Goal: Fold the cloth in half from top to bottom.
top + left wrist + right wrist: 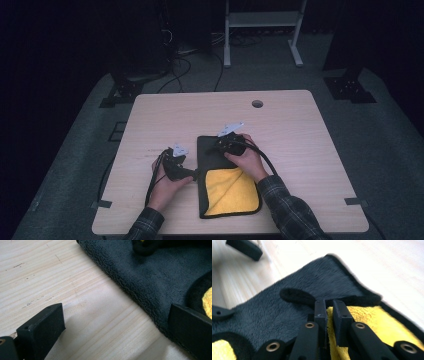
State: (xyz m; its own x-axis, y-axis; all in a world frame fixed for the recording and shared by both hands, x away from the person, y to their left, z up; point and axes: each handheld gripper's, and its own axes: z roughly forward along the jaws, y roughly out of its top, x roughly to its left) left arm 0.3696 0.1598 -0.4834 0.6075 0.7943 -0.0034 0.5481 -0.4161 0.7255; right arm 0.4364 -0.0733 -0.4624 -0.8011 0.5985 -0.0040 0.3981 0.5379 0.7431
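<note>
A cloth (211, 156), dark grey on one side and yellow (232, 192) on the other, lies folded on the wooden table (300, 130) near its front edge. My right gripper (226, 144) is over the cloth's far part. In the right gripper view it (330, 311) is shut on a folded-over hem of the cloth (274, 312), with yellow pile pinched between the pads. My left gripper (191, 174) is low at the cloth's left edge. Its jaws (116, 315) stand wide open, one over bare wood and one over the dark cloth (155, 277), holding nothing.
A round cable hole (257, 103) sits in the table's far part. Strips of tape (352, 201) mark the front corners. Beyond the table, cables and a white frame's legs (262, 35) stand on the dark floor. Bare wood (50, 277) lies left of the cloth.
</note>
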